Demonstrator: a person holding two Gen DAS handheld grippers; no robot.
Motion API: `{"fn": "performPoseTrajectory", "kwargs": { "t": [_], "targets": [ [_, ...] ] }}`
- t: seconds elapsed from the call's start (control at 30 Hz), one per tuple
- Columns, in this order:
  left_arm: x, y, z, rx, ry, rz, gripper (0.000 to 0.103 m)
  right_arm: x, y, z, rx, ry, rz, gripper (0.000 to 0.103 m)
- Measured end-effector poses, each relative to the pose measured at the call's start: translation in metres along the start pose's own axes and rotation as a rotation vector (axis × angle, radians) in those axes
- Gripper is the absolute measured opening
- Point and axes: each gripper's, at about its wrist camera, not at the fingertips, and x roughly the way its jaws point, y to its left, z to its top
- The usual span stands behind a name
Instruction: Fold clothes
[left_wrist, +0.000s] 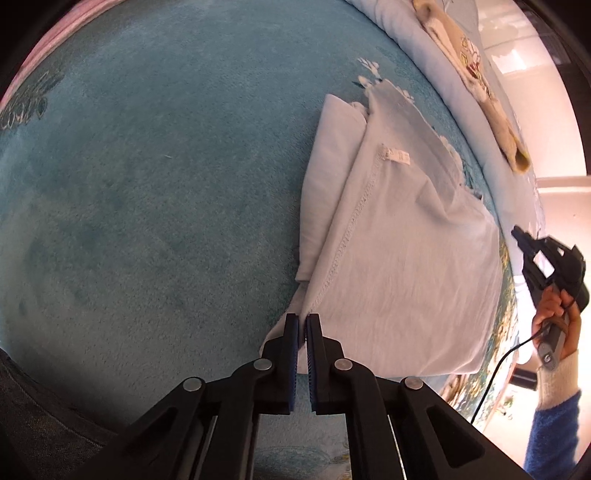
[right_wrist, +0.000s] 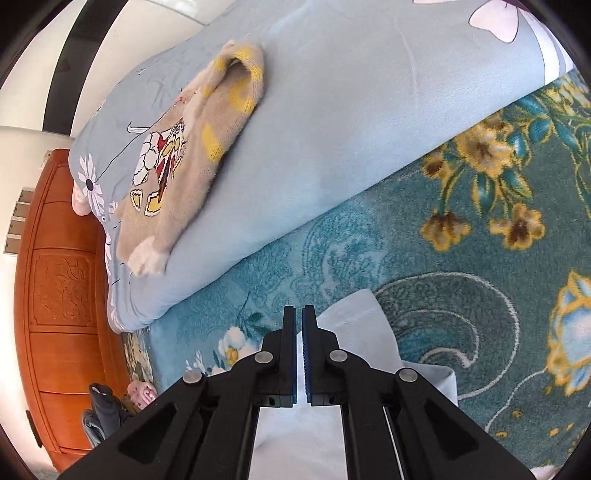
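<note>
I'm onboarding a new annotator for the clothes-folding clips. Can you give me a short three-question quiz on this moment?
1. True or false: the left tongs are nearly closed at a corner of the folded pale blue garment.
2. What lies on the light blue quilt? A) a beige patterned sweater B) a red towel C) a pair of jeans
3. Fill in: the garment rests on a teal ___ blanket.

Key:
1. True; whether cloth is actually pinched cannot be told.
2. A, the beige sweater.
3. Floral; yellow flowers show in the right wrist view.
</note>
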Motion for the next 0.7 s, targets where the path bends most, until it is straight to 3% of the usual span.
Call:
{"fn": "performPoseTrajectory", "kwargs": {
  "t": [0.13,0.27,0.37,0.47,0.6,0.7],
  "targets": [
    [-0.019,0.007,0.001,-0.022,-0.09,-0.111,0.005,-0.035,-0.015,-0.011,-0.062,-0.011,-0.013,0.005],
    [-0.026,0.001,0.003,0.008,-0.122,-0.154,0.005,-0.068,-0.064,-0.045,-0.029,0.025,-0.024,0.035],
    [-0.025,-0.033,0.0,0.109,-0.12,-0.179,0.003,-0.086,-0.106,-0.078,0.045,0.054,-0.013,0.041],
    [0.0,-0.072,-0.013,0.237,-0.048,-0.173,0.006,-0.084,-0.132,-0.109,0.134,0.096,-0.004,0.048],
    [0.041,-0.116,-0.038,0.403,0.083,-0.157,0.006,-0.08,-0.149,-0.14,0.243,0.138,0.048,0.048],
    [0.048,-0.116,-0.037,0.397,0.133,-0.185,0.005,-0.077,-0.154,-0.149,0.291,0.127,0.052,0.048]
  ]
}}
